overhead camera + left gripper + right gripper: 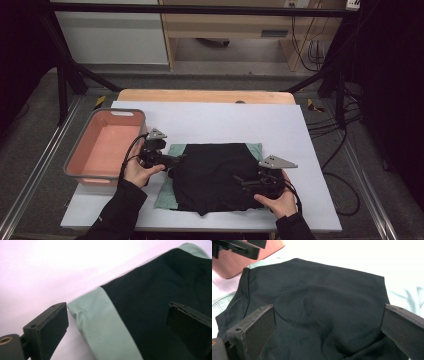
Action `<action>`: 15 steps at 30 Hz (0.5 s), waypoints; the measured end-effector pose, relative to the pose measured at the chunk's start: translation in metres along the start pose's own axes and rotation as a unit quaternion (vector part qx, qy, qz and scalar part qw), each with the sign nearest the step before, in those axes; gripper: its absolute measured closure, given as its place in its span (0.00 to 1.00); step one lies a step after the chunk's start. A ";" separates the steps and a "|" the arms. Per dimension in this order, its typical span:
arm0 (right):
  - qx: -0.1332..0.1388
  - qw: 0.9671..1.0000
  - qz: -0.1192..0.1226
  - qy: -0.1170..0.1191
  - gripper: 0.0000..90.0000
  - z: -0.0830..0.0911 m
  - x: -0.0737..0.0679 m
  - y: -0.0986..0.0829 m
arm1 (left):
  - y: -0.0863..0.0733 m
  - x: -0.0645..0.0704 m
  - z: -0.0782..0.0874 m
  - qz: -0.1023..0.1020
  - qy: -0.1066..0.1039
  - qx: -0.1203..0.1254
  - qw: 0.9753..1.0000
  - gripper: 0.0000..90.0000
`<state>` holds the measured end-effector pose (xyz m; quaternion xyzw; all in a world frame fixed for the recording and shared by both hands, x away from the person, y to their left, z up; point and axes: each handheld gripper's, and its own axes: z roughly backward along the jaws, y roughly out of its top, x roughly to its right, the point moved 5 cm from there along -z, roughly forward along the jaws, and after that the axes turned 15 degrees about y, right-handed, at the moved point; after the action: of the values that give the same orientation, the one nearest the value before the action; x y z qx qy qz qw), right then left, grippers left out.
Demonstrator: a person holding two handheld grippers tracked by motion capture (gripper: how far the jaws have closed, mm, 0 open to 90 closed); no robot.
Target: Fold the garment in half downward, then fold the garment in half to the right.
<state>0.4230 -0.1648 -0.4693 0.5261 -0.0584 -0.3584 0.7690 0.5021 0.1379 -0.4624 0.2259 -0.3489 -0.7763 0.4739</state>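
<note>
**Black cloth lying on green cloth, both grippers open at its edges**

While you are working at the white table cover (210, 120), you are facing a limp stack near its middle: a black cloth (215, 175) is lying on top of a pale green cloth (167, 197), which is peeking out along the left side and at the far right corner. A pink bin (102, 145) is sitting just to the left of them.

Judging by the wrinkles, the black fabric is going to handle as light, soft and floppy, and it looks smooth enough to slide over the green layer. You would do best taking it by an edge or corner, pinching one layer alone.

Your left gripper (175, 161) is hovering at the left edge, jaws spread wide, one over the table cover, one over black cloth. Your right gripper (245, 181) is resting at the near right part, jaws likewise apart, holding nothing.
</note>
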 end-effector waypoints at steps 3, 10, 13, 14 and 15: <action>0.000 1.000 0.000 0.000 0.01 -0.001 0.000 0.000 | -0.001 -0.004 -0.007 0.009 0.001 -0.006 1.000 0.05; 0.001 1.000 0.000 0.002 0.01 -0.002 -0.002 0.000 | 0.000 -0.009 -0.018 0.015 0.021 -0.017 1.000 0.09; -0.001 1.000 0.002 0.003 0.01 -0.003 -0.002 0.000 | 0.000 -0.012 -0.023 0.020 0.028 -0.017 0.999 0.11; -0.001 1.000 0.002 0.004 0.01 -0.004 -0.002 -0.001 | 0.000 -0.013 -0.025 0.022 0.033 -0.017 0.999 0.12; -0.001 1.000 0.002 0.004 0.01 -0.004 -0.003 -0.001 | 0.000 -0.015 -0.027 0.024 0.035 -0.019 0.999 0.14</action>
<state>0.4226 -0.1599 -0.4712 0.5264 -0.0556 -0.3546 0.7707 0.5267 0.1425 -0.4798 0.2357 -0.3227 -0.7625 0.5088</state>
